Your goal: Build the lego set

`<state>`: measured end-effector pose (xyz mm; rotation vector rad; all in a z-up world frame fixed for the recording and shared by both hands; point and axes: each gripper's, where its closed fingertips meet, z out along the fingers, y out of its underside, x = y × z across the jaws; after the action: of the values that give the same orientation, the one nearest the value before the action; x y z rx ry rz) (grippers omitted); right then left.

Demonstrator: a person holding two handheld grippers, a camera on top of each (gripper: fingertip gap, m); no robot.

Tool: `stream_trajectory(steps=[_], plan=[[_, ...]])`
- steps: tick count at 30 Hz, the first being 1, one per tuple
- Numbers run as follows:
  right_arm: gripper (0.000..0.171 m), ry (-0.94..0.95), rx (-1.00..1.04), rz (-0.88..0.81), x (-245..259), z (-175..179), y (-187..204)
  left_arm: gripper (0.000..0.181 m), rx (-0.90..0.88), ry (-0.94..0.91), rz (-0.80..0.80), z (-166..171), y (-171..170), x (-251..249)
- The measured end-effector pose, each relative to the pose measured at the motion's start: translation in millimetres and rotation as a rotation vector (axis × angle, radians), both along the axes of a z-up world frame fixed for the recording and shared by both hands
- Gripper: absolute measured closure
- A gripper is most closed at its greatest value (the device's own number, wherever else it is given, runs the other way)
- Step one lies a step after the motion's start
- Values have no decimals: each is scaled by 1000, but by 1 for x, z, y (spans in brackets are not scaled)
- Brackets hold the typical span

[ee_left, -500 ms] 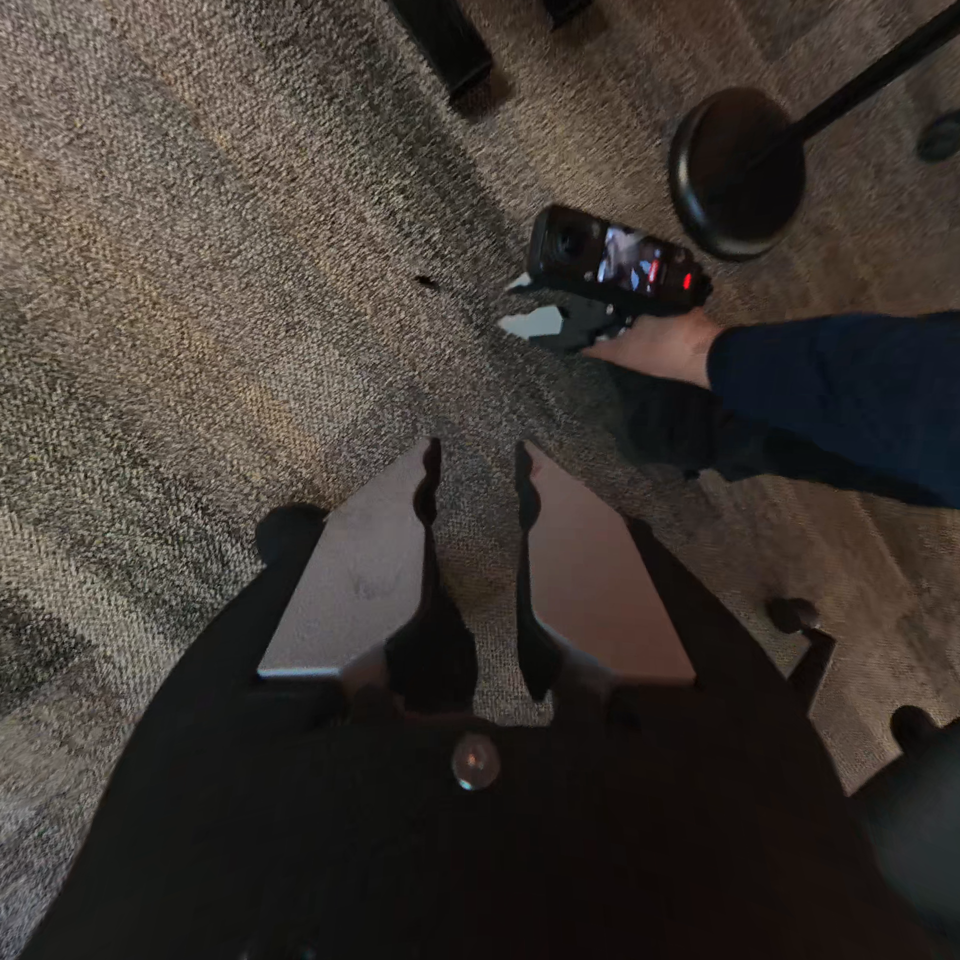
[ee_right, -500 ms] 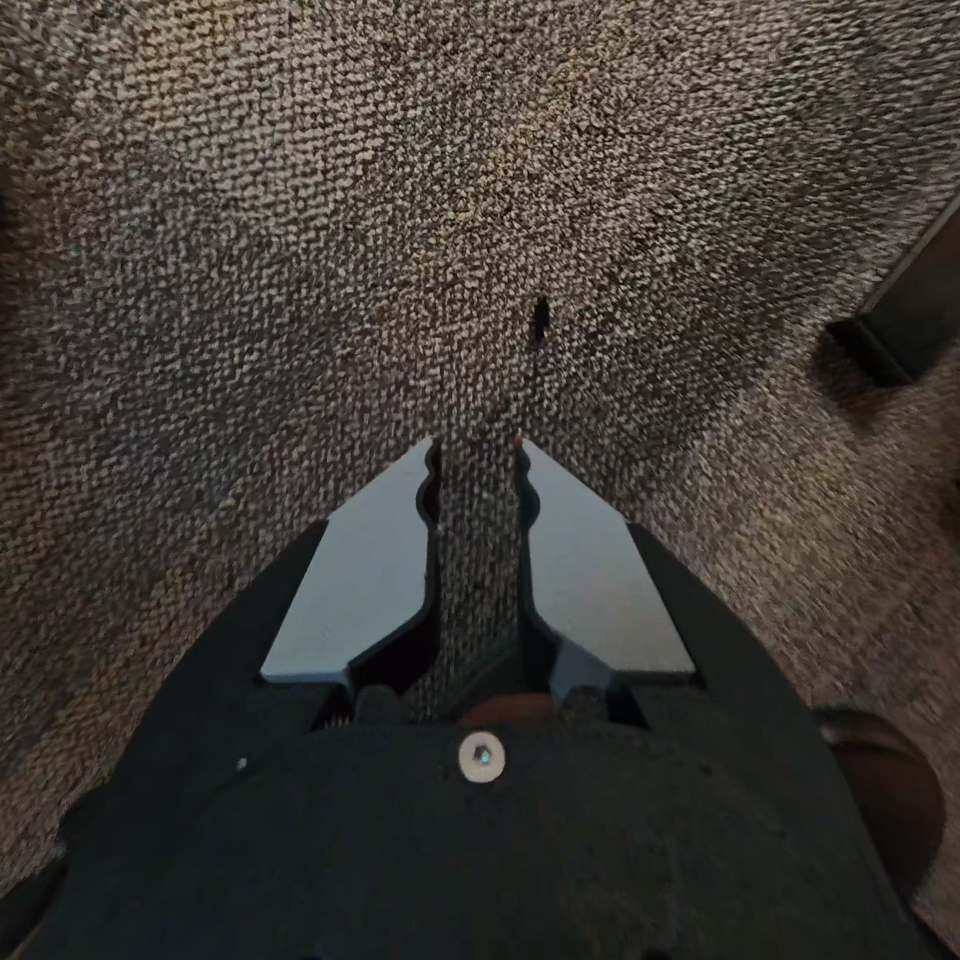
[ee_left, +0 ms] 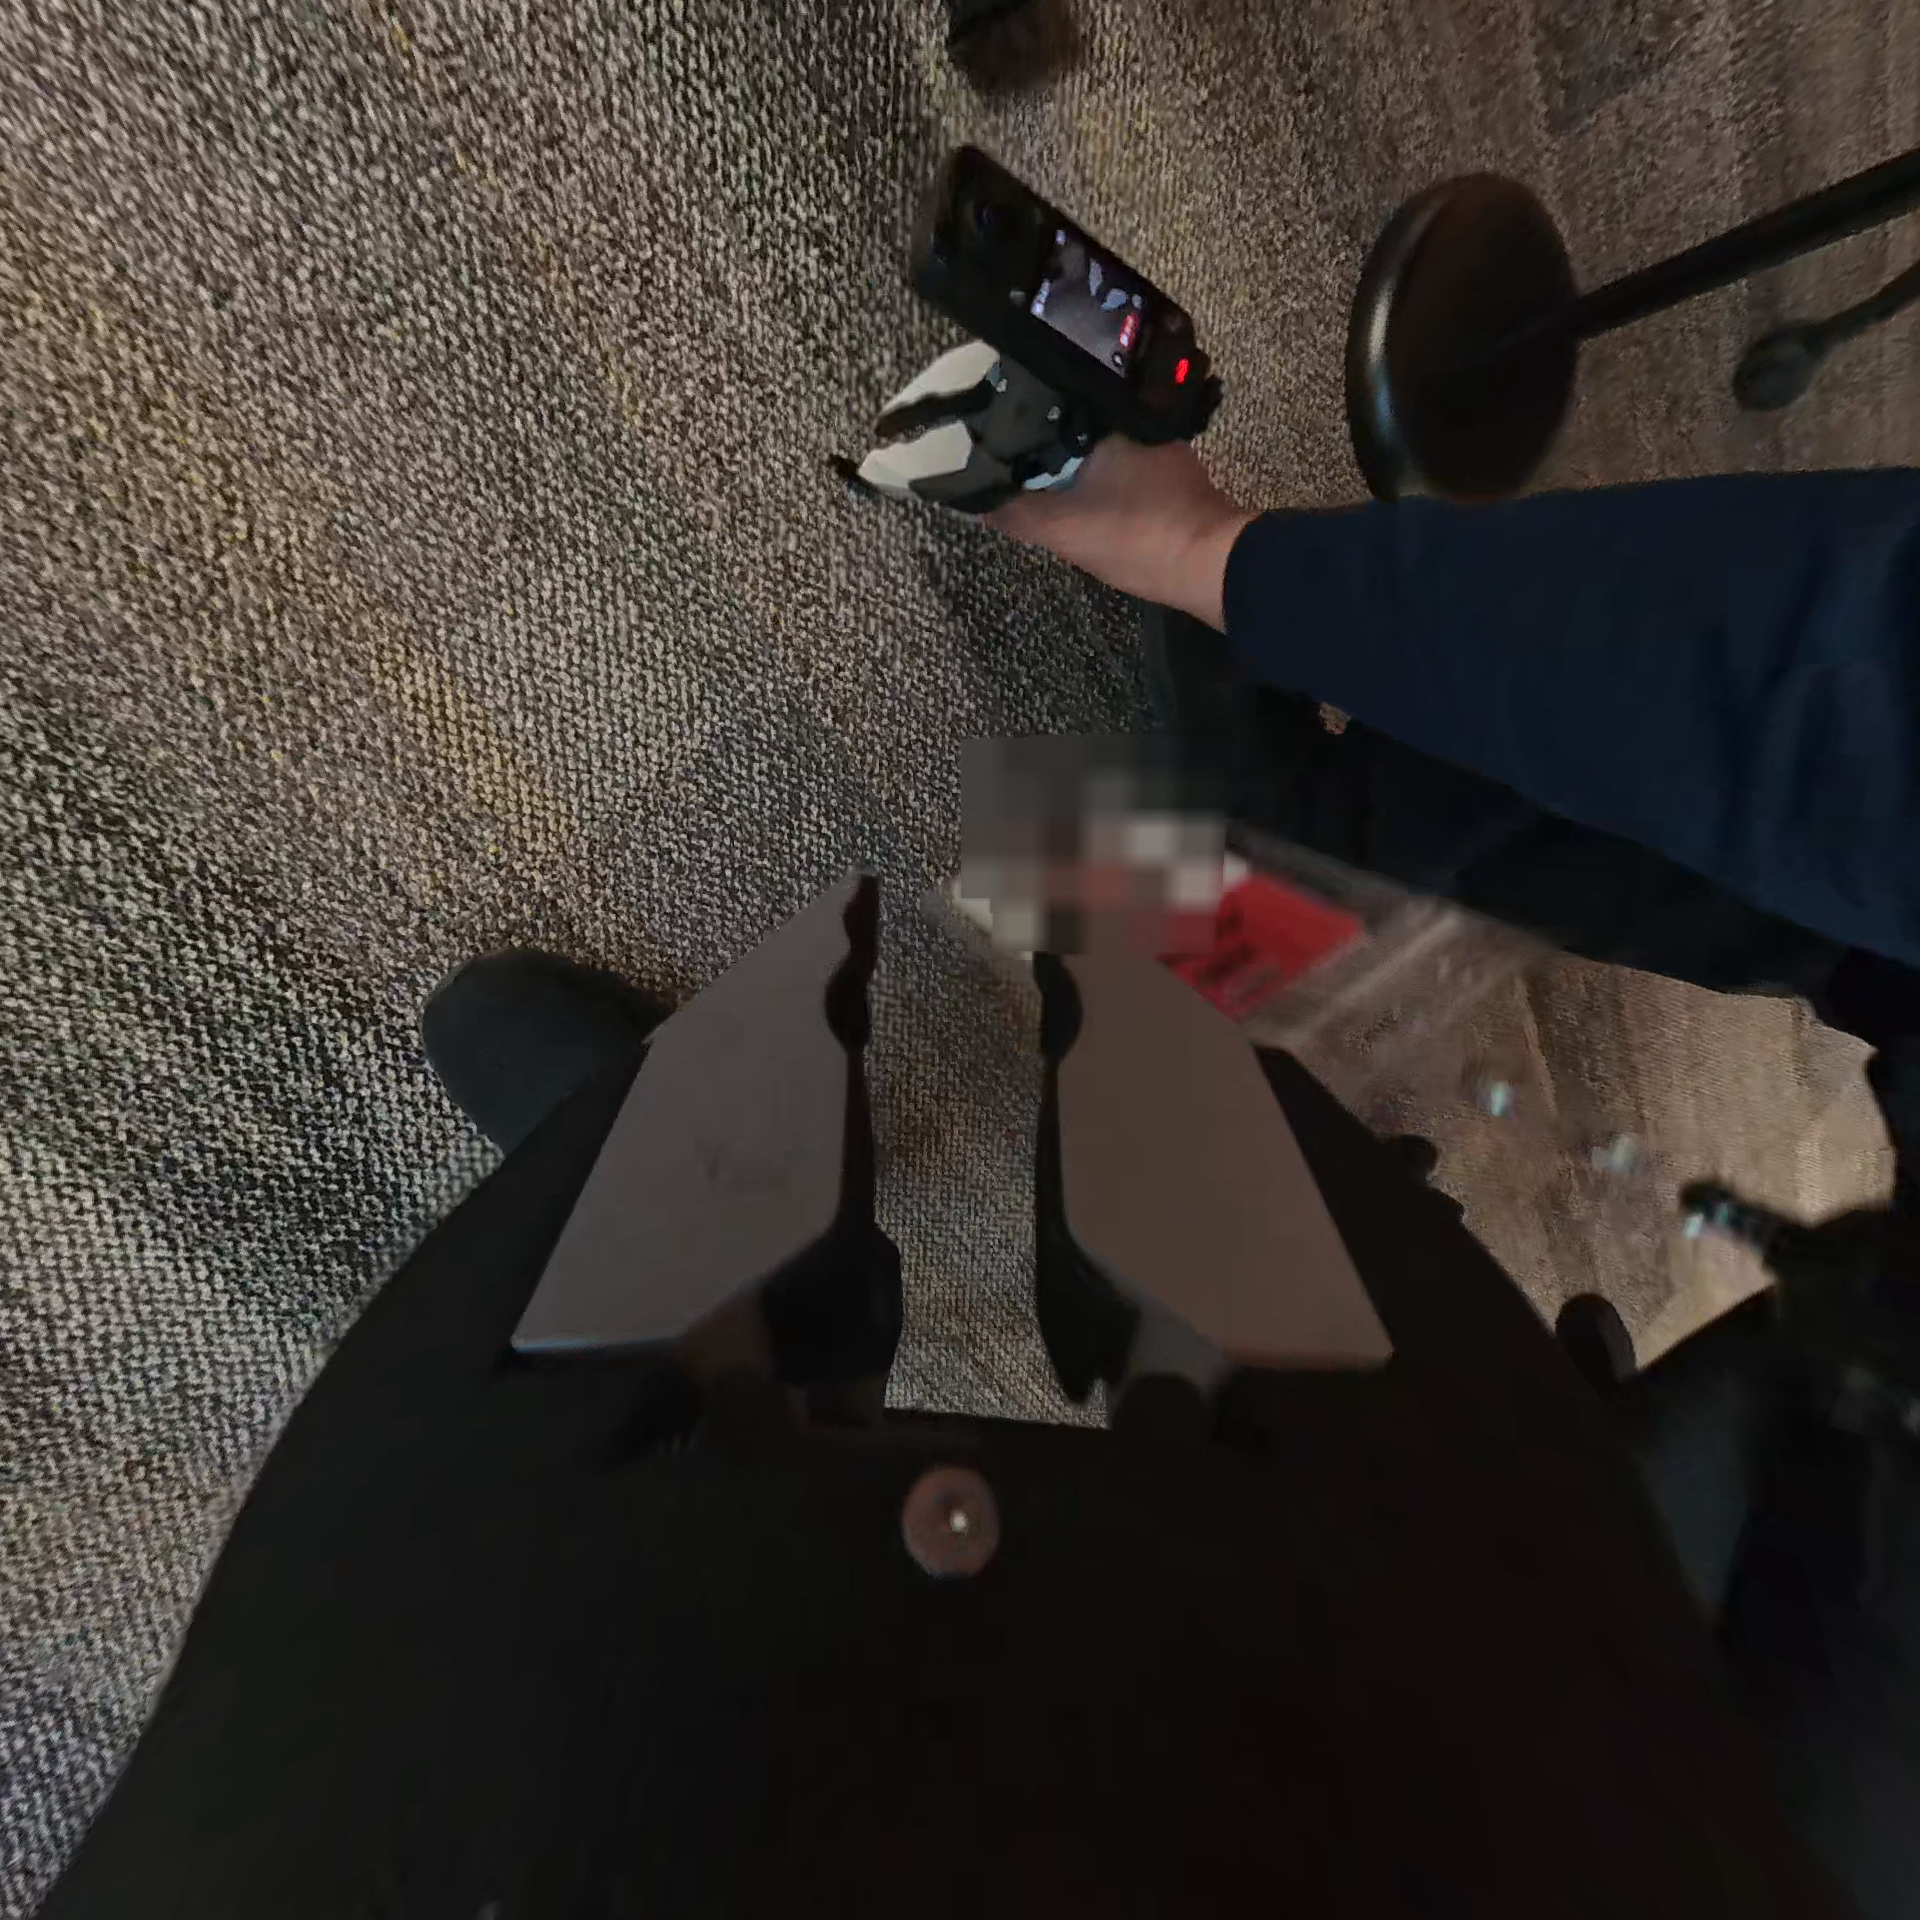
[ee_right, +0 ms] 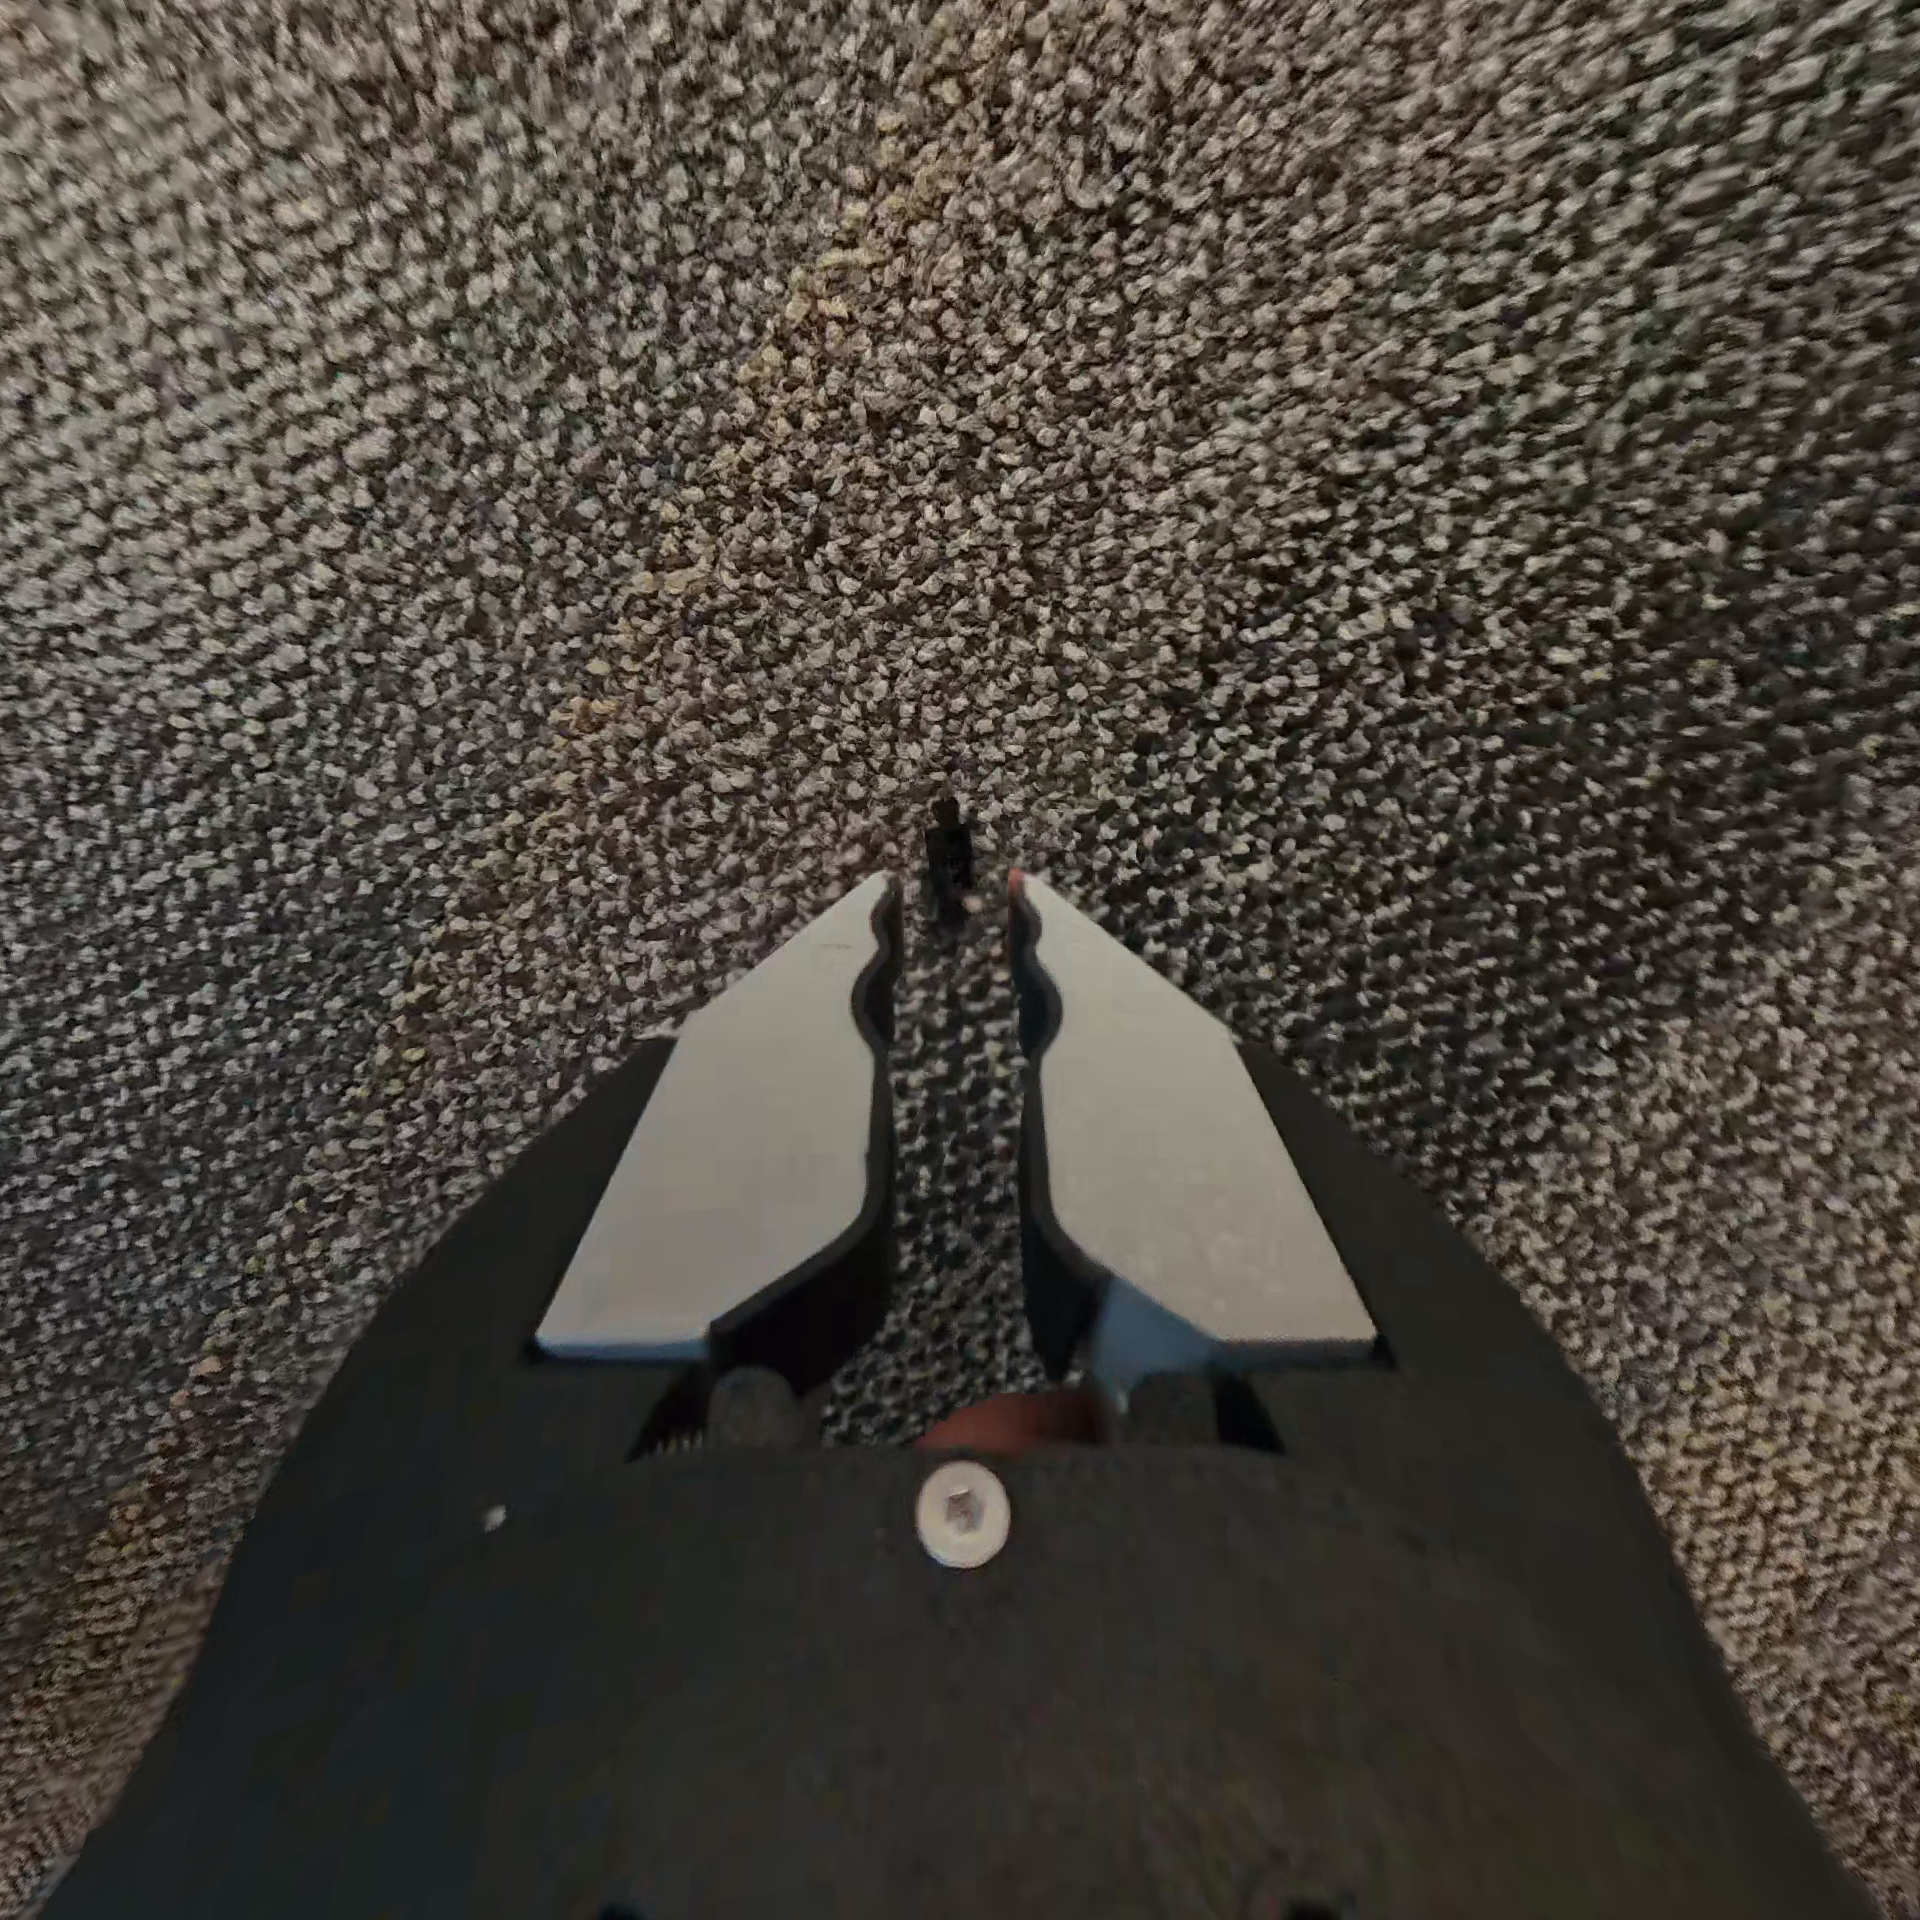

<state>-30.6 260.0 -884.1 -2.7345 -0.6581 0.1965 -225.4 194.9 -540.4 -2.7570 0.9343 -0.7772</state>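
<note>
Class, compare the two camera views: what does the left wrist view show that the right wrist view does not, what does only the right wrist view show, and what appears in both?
Only the left wrist view shows the person's hand and dark blue sleeve, a round black stand base, and the open left gripper.

Only the right wrist view shows the small black piece close up, just ahead of the open fingertips.

Both show the speckled carpet, that black piece, and the right gripper.
</note>
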Motion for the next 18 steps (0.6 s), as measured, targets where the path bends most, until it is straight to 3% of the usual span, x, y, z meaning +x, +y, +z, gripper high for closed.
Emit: stream_trajectory(steps=[1,4,11,18], plan=[[154,-12,-10,13,0,-5,0,154,-11,3,-1,-2,0,-1],[153,-23,-39,22,-1,-17,-4,154,-13,0,-10,-4,1,1],[171,-33,-111,42,-6,-32,-14,154,-28,0,-29,-7,-5,0],[169,7,-127,-25,-7,-30,-12,155,-45,-22,-29,-5,-9,-1]])
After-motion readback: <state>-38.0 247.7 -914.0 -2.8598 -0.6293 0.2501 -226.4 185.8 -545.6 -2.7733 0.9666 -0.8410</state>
